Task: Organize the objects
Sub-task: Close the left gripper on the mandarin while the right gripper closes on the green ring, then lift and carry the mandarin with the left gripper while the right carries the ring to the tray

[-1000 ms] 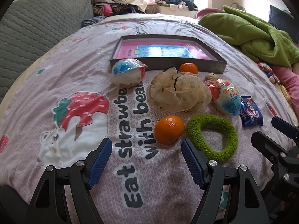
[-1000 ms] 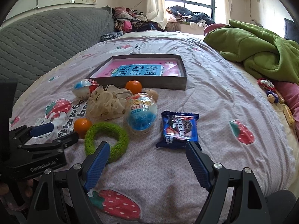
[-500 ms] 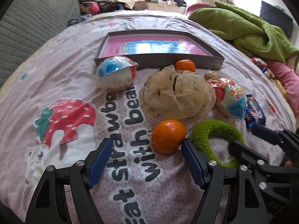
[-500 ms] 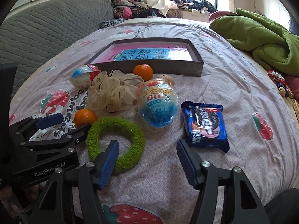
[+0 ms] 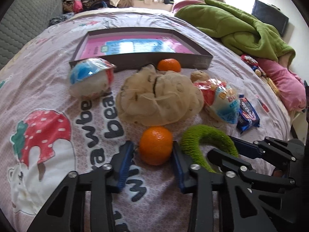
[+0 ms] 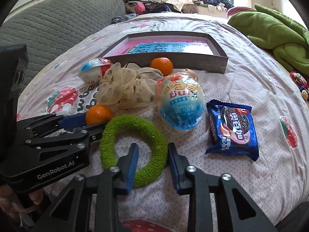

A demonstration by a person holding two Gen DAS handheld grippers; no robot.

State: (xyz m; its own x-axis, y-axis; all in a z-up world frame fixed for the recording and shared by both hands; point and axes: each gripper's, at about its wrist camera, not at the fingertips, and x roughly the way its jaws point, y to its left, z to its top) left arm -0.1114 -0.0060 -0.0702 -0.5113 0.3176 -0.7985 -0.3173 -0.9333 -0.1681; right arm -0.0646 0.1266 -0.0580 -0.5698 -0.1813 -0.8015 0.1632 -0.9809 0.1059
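From the left wrist, the left gripper has just closed its jaws around the near orange on the bedspread, pinching it. From the right wrist, the right gripper has just closed across the green ring, pinching its near rim.

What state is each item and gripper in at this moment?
left gripper: jaws just closed in around the near orange, pads at its sides
near orange: on the bedspread, between the jaws
right gripper: jaws just closed in, straddling the green ring's band
green ring: flat on the bedspread
tray: holds only a pink sheet
cookie packet: sealed, lying flat
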